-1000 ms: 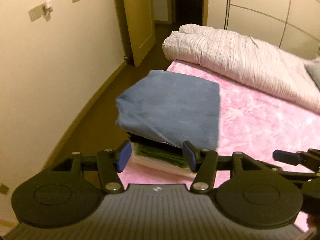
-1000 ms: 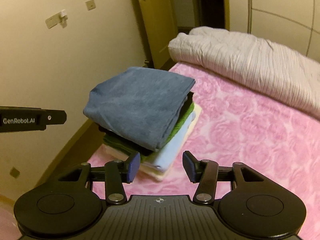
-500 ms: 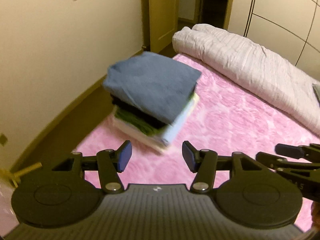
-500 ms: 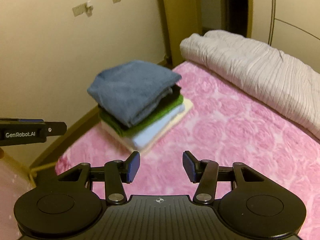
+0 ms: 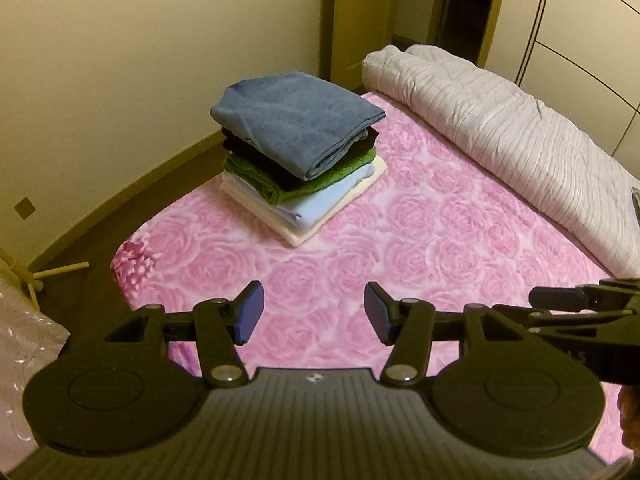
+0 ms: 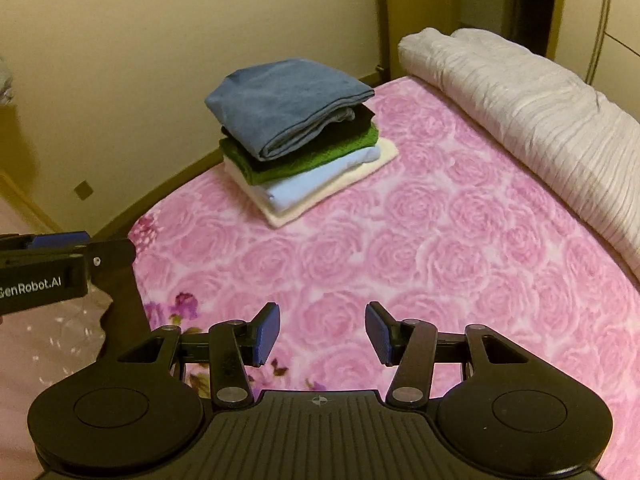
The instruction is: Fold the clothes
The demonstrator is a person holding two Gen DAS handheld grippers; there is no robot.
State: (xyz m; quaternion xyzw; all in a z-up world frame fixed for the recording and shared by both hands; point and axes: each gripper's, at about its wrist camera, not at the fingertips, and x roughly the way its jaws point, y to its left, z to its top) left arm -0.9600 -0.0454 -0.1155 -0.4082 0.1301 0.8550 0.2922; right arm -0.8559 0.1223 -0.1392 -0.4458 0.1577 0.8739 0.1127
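Note:
A stack of folded clothes (image 5: 298, 152) sits near the far left corner of the pink rose bed (image 5: 420, 248): a blue towel on top, then black, green, light blue and cream layers. It also shows in the right wrist view (image 6: 296, 136). My left gripper (image 5: 312, 316) is open and empty, held well back from the stack above the bed. My right gripper (image 6: 320, 334) is open and empty, also well back. The right gripper shows at the right edge of the left wrist view (image 5: 576, 304); the left gripper shows at the left edge of the right wrist view (image 6: 60, 256).
A rolled white striped duvet (image 5: 500, 120) lies along the far right side of the bed. A cream wall (image 5: 120, 60) and dark floor run along the left bed edge. A wooden stand foot (image 5: 48, 274) and a plastic-wrapped bundle (image 5: 24, 332) are at lower left. A door (image 5: 344, 16) stands behind.
Both grippers have pulled back and away from the stack, which now looks smaller and farther off. The folded stack lies still on the bed. Both stay open.

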